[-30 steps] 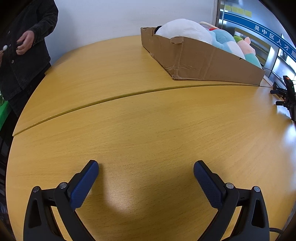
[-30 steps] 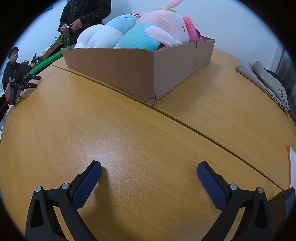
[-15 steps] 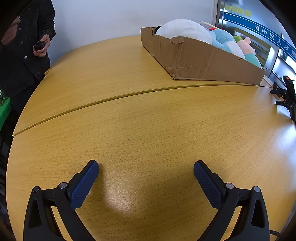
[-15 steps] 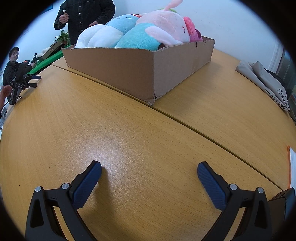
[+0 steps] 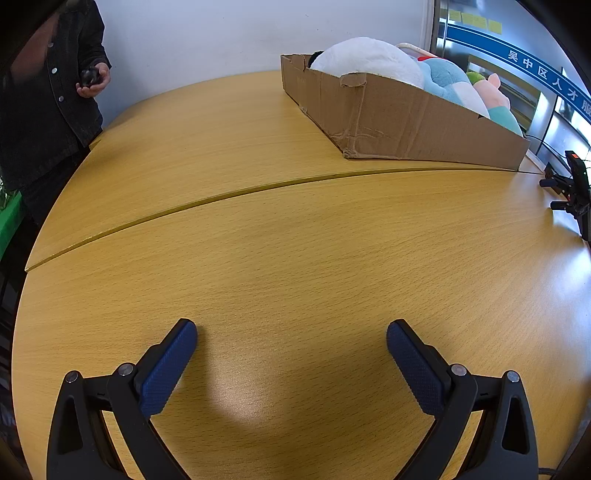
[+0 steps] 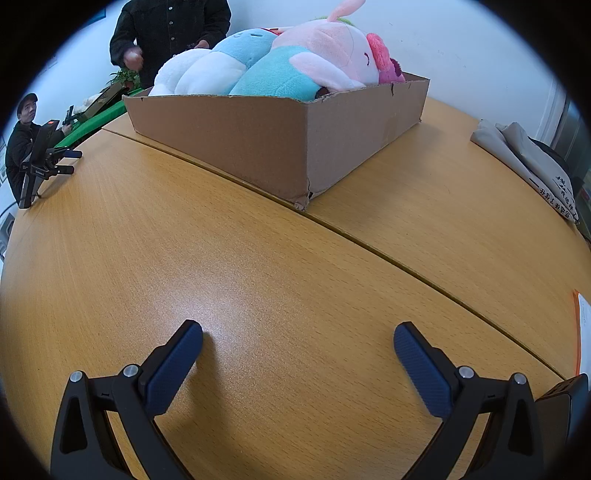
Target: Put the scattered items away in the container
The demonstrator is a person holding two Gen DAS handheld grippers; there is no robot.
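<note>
A shallow cardboard box (image 5: pixel 399 122) stands at the far right of the wooden table in the left wrist view, and it also shows in the right wrist view (image 6: pixel 258 140) straight ahead. It holds a white plush (image 5: pixel 369 59), a blue plush (image 6: pixel 251 40) and a pink and teal plush (image 6: pixel 325 55). My left gripper (image 5: pixel 291 332) is open and empty, low over bare table, well short of the box. My right gripper (image 6: pixel 297 332) is open and empty over bare table in front of the box corner.
A person in a dark jacket (image 5: pixel 40 110) stands at the table's far left edge and shows behind the box in the right wrist view (image 6: pixel 170 33). A black device on a stand (image 6: pixel 37 162) sits at the left edge. Folded grey cloth (image 6: pixel 528 166) lies far right.
Both grippers have stayed still and open. Only the standing person's hands have moved.
</note>
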